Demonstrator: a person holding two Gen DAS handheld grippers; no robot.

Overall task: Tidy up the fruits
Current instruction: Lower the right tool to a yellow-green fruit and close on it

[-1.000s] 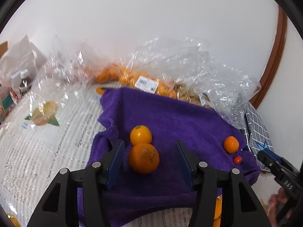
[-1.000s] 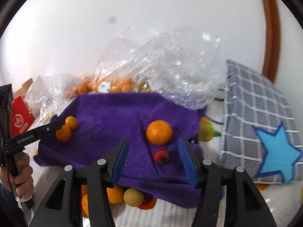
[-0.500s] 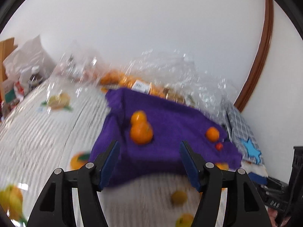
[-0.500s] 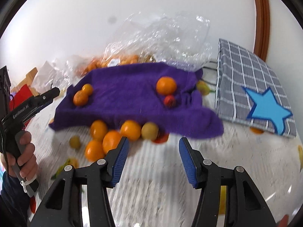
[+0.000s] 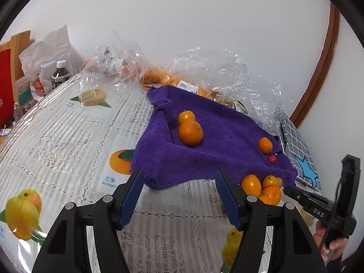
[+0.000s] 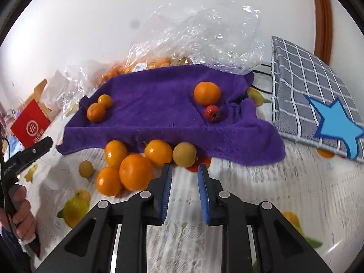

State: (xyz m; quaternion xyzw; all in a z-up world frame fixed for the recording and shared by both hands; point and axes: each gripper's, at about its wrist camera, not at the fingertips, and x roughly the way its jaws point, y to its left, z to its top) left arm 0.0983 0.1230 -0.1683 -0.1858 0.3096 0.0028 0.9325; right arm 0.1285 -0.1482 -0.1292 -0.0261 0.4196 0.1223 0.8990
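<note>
A: What fruit do we see, going left to right?

B: On the purple towel we have 2 oranges touching each other near its left edge, a small one behind a larger one. Near the towel's right edge sits a bigger round orange with a small red fruit touching it in front.

A: And off the towel?

B: Along its front edge, on the lace tablecloth, we count a small greenish fruit on its own, then a cluster of 4 glossy oranges touching each other, then a dull yellow-green round fruit against them.

A: Any containers?

B: Only clear plastic bags at the table's far edge behind the towel; we can see orange fruit and a price label through one. A grey checked cloth with a blue star lies at the right.

A: Our grippers?

B: The left gripper stands open over the towel's front edge, nothing between its fingers. The right gripper has just been closing; its jaws are drawn close together with nothing between them, tips just before the yellow-green fruit.
</note>
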